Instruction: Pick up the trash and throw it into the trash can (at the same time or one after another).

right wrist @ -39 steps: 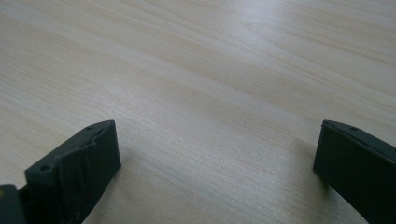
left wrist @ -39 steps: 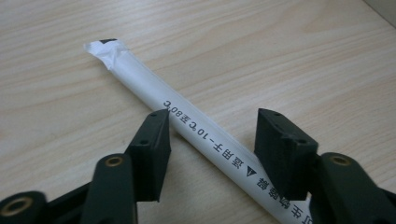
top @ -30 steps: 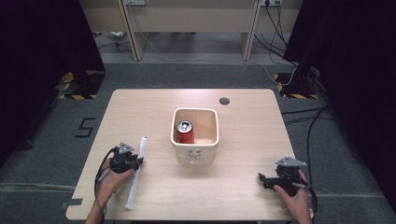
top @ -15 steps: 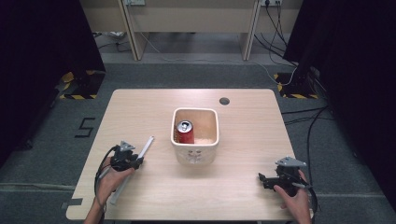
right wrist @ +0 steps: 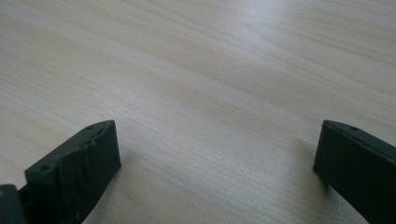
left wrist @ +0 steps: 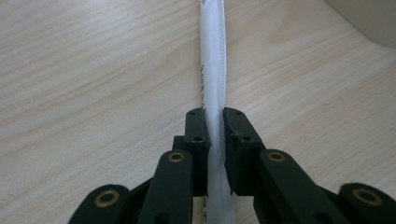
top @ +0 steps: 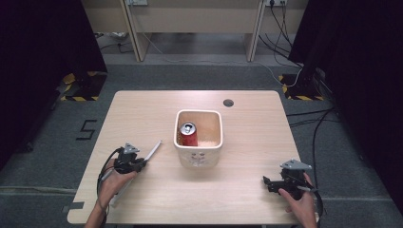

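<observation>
Left gripper [left wrist: 215, 122] just clamping down, now pinching white straw [left wrist: 213, 65] at lower left; right gripper [right wrist: 215, 154] spread wide over bare worktop [right wrist: 196, 70].

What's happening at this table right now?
A person works with a gripper in each hand. The left gripper has just closed its fingers on a paper-wrapped straw, which points toward the white bin at the table's middle. A red can stands inside the bin. The right gripper rests open near the table's front right corner, holding nothing, with bare wood between its fingers.
</observation>
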`<action>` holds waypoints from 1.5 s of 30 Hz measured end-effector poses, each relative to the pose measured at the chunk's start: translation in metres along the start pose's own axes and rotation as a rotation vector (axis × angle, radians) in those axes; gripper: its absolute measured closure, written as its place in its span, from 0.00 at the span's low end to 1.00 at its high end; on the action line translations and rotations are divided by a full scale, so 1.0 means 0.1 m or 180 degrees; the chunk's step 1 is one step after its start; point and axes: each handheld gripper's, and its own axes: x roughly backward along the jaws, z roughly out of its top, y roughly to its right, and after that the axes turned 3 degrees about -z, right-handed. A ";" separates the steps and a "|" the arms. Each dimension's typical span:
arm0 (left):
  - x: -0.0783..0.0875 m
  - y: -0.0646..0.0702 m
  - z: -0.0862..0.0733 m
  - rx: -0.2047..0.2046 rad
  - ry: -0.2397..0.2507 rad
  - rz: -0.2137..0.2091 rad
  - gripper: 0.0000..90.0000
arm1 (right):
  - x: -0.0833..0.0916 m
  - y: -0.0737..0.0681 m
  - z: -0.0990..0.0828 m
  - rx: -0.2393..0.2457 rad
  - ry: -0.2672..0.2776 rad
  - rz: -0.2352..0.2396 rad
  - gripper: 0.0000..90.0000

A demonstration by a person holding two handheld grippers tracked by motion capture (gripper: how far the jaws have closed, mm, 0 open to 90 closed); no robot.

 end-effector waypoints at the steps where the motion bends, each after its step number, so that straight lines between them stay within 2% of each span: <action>1: 0.02 0.01 0.01 0.0000 0.0026 -0.0030 0.89 | 0.00 0.00 0.00 -0.0001 0.0001 0.0000 0.00; 7: 0.21 0.04 0.17 -0.0007 0.0226 -0.0222 0.89 | 0.00 0.00 0.00 0.0000 0.0001 0.0000 0.00; 15: 0.49 0.06 0.41 -0.0105 0.0418 -0.0322 0.89 | 0.00 0.00 0.00 0.0000 0.0001 0.0001 0.00; 20: 0.59 0.07 0.51 -0.0124 0.0475 -0.0390 0.89 | 0.00 0.00 0.00 -0.0001 -0.0001 0.0002 0.00; 26: 0.75 0.12 0.67 -0.0243 0.0538 -0.0461 0.89 | 0.00 0.00 0.00 0.0000 0.0000 0.0002 0.00; 28: 0.81 0.19 0.78 -0.0348 0.0556 -0.0473 0.88 | 0.00 0.00 0.00 0.0000 0.0000 0.0002 0.00; 32: 0.85 0.26 0.88 -0.0433 0.0566 -0.0522 0.88 | 0.00 0.00 0.00 0.0004 0.0000 0.0002 0.00; 35: 0.86 0.35 0.99 -0.0505 0.0564 -0.0616 0.88 | 0.00 0.00 0.00 -0.0001 -0.0003 0.0003 0.00; 41: 0.85 0.51 1.16 -0.0665 0.0554 -0.0673 0.88 | 0.00 0.00 0.00 0.0002 0.0003 0.0002 0.00; 44: 0.84 0.58 1.22 -0.0698 0.0540 -0.0782 0.88 | 0.00 0.00 0.00 0.0004 0.0004 0.0003 0.00; 45: 0.84 0.59 1.23 -0.0723 0.0531 -0.0772 0.88 | 0.00 0.00 0.00 0.0003 0.0003 0.0002 0.00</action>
